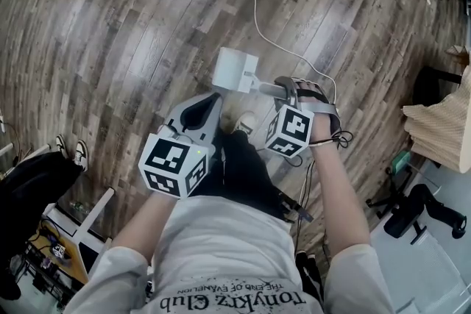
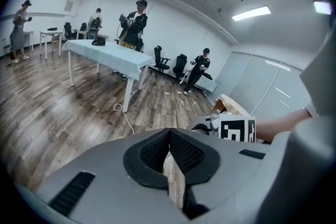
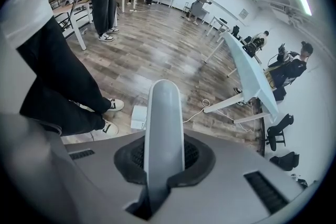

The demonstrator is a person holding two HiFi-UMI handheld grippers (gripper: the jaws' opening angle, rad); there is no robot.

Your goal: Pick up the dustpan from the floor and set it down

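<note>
Idly, the left gripper [image 1: 206, 108] hangs pressed together on nothing. Ahead, the dustpan [image 1: 235, 70] sits low by the floor [image 1: 110, 48], its handle [image 3: 164, 113] pinched by the right gripper [image 1: 285, 92]. Best lift straight up, keeping the pan level and clear of the cable [image 1: 257, 11].

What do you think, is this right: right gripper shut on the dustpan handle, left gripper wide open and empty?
Not quite. The left gripper is not wide open: the left gripper view shows its jaws together, with nothing between them. The rest holds: the right gripper is shut on the dustpan handle.
</note>
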